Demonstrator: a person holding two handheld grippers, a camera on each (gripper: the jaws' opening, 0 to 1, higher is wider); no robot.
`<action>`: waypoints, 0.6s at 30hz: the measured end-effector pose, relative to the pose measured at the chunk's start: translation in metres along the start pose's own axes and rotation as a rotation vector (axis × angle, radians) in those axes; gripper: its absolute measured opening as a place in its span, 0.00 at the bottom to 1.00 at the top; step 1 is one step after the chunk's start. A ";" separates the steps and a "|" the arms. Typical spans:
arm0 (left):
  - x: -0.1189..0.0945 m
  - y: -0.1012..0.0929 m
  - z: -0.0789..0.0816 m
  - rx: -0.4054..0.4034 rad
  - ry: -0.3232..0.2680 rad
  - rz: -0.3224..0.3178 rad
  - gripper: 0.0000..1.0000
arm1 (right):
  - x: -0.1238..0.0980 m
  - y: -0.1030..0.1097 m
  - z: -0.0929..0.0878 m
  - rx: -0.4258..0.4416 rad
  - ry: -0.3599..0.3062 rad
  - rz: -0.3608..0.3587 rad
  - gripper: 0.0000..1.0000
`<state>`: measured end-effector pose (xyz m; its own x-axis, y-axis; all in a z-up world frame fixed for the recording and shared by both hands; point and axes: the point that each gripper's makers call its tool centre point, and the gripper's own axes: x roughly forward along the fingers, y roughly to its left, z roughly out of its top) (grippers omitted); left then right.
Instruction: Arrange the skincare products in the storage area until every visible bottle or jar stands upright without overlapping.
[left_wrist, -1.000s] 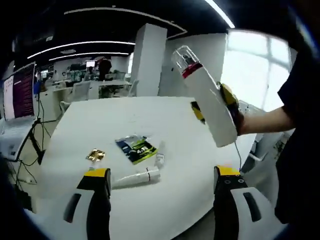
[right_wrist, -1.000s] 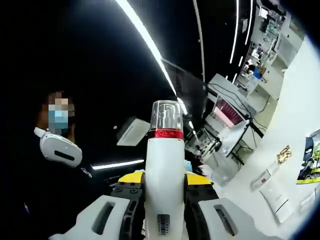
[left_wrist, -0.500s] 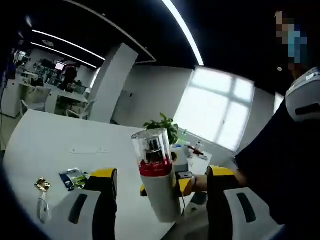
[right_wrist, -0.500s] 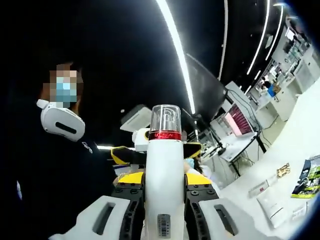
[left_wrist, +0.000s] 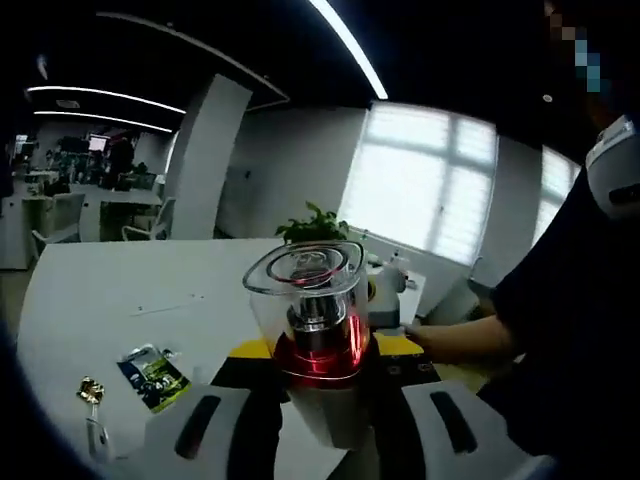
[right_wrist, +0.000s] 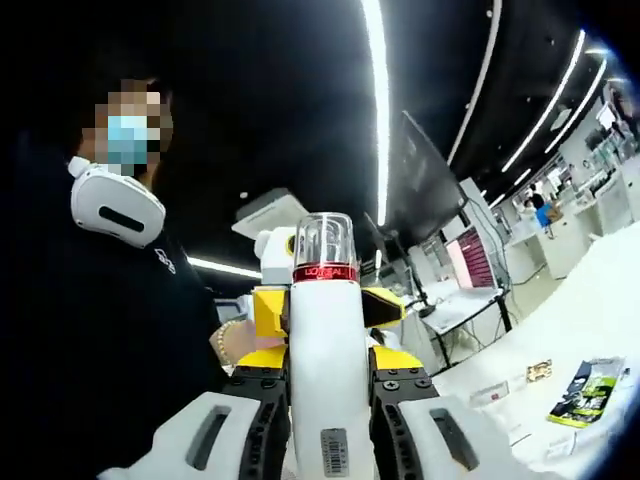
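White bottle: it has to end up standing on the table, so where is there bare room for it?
The white table is bare across its far side, beyond the green sachet. The crowded spot is the near-left edge, where the sachet, gold packet and small tube lie.

White bottle (right_wrist: 326, 370) w/ red band, clear cap, held in air betw. both claws.

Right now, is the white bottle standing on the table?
No, the white bottle is up in the air, clamped between the right gripper's jaws, well above the table.
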<state>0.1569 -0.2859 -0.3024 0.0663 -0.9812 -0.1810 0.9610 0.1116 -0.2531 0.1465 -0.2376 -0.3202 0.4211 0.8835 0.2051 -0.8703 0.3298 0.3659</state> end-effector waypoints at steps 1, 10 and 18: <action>0.001 0.001 0.002 -0.006 -0.005 0.013 0.28 | 0.001 -0.002 0.002 -0.013 0.008 -0.028 0.24; 0.009 0.005 0.027 0.014 -0.053 0.165 0.27 | 0.004 -0.019 0.027 -0.446 0.135 -0.557 0.30; 0.018 -0.002 0.055 -0.024 -0.157 0.265 0.27 | -0.020 -0.017 0.073 -0.689 0.007 -0.999 0.25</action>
<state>0.1705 -0.3125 -0.2529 0.3566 -0.9294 -0.0953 0.8982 0.3691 -0.2389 0.1715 -0.2857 -0.2642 0.9849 0.1395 0.1022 -0.1171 0.9728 -0.1998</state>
